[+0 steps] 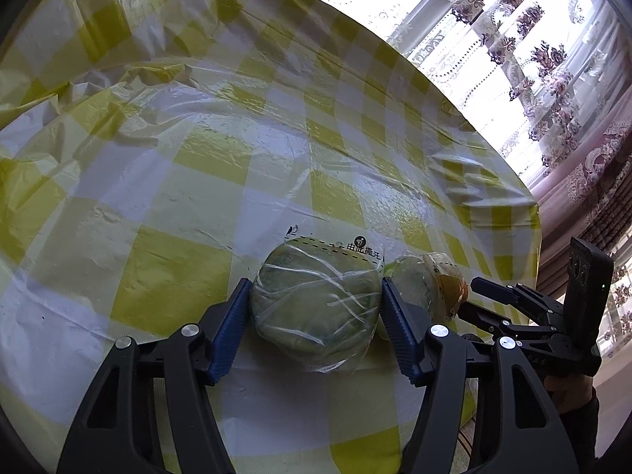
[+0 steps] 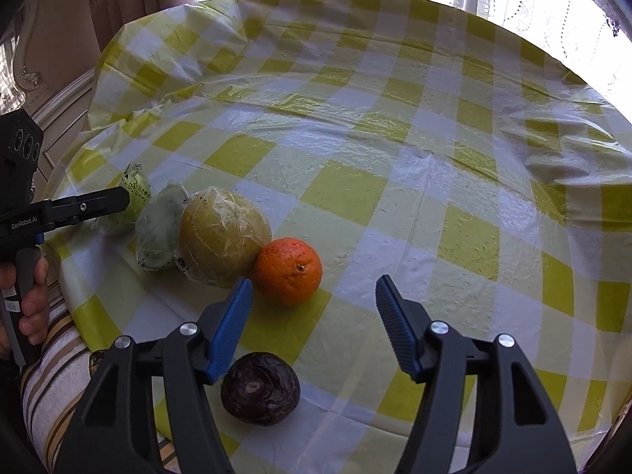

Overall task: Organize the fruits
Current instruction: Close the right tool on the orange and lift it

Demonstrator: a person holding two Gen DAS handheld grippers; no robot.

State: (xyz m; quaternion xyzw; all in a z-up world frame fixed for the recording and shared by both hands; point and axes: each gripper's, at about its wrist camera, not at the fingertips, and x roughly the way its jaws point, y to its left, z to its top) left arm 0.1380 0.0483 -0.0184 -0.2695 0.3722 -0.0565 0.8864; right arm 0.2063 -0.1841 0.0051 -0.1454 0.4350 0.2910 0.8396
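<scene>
In the left wrist view my left gripper (image 1: pixel 314 282) is shut on a green fruit in clear plastic wrap (image 1: pixel 316 304), its blue pads (image 1: pixel 233 324) pressing both sides. A second wrapped green fruit (image 1: pixel 409 280) lies just to the right of it. The right wrist view shows that fruit (image 2: pixel 158 233) in a row with a wrapped yellowish fruit (image 2: pixel 223 237) and a bare orange (image 2: pixel 288 270). My right gripper (image 2: pixel 314 286) stands open, its left fingertip close to the orange. A dark purple wrinkled fruit (image 2: pixel 258 387) lies on the cloth under it, near the left finger, untouched.
All the fruit lies on a round table under a yellow-and-white check plastic cloth (image 2: pixel 395 138), near its front edge. Curtained windows (image 1: pixel 513 39) stand behind. A person's hand (image 2: pixel 33 296) holds the left gripper's handle above a striped cushion (image 2: pixel 59 375).
</scene>
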